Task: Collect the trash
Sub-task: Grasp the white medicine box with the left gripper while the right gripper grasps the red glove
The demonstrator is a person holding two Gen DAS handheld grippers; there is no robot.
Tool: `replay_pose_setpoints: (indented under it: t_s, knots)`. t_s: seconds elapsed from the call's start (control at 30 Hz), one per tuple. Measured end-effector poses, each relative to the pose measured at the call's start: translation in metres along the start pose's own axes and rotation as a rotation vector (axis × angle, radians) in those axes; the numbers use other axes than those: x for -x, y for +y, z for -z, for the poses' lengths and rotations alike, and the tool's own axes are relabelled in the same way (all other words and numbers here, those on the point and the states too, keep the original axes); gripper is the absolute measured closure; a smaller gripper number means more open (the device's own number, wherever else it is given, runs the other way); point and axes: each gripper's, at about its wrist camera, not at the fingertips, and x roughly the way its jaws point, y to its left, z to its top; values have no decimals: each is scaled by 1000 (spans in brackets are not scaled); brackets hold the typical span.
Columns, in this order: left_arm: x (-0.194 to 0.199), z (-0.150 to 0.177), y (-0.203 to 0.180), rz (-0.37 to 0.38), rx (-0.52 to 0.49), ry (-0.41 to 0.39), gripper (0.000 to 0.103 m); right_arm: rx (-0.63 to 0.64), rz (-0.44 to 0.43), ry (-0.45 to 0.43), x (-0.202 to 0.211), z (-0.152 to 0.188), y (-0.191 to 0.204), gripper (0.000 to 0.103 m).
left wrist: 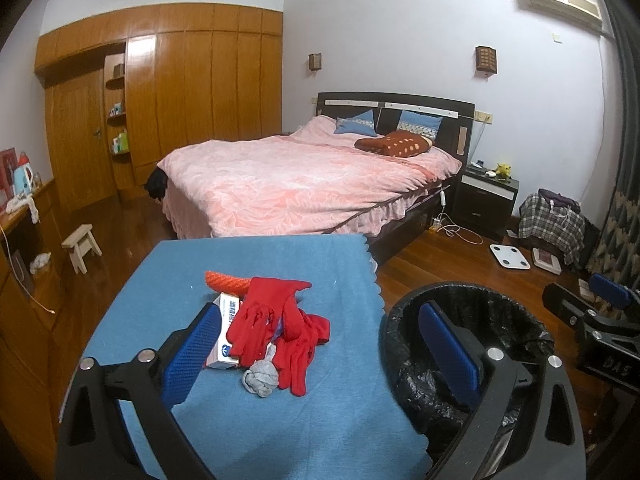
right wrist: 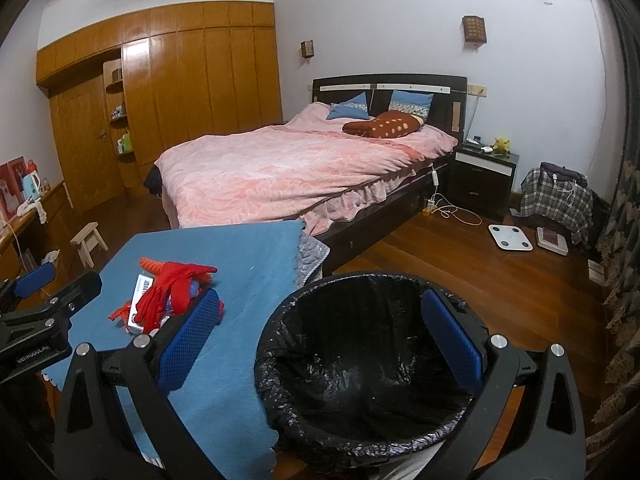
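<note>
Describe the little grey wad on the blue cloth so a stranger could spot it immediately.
Find the blue cloth beside the black-lined bin. At the near edge of its small pile, below the red gloves, sits the grey wad, the only crumpled grey thing there.

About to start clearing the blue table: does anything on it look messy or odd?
Yes. Red gloves lie heaped across a white box, with a crumpled grey wad against them and an orange item behind. The bin beside the table looks empty.
</note>
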Motion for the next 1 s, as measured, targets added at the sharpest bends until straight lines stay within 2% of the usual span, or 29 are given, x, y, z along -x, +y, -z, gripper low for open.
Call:
replay_pose_setpoints:
  t_s: [0.2, 0.5, 0.7, 1.0]
  knots:
    - [-11, 7, 22, -40, 18, 14, 6, 29, -42, 24, -22, 7, 21, 5]
    - [-38, 25, 72, -177, 46, 53, 6, 78, -121, 67, -68, 14, 60, 5]
    - [-61, 34, 102, -221, 60, 88, 6, 94, -161, 103, -105, 17, 86, 5]
    - [-98, 35, 144, -273, 83, 98, 11, 152, -206, 137, -168, 12, 139, 5]
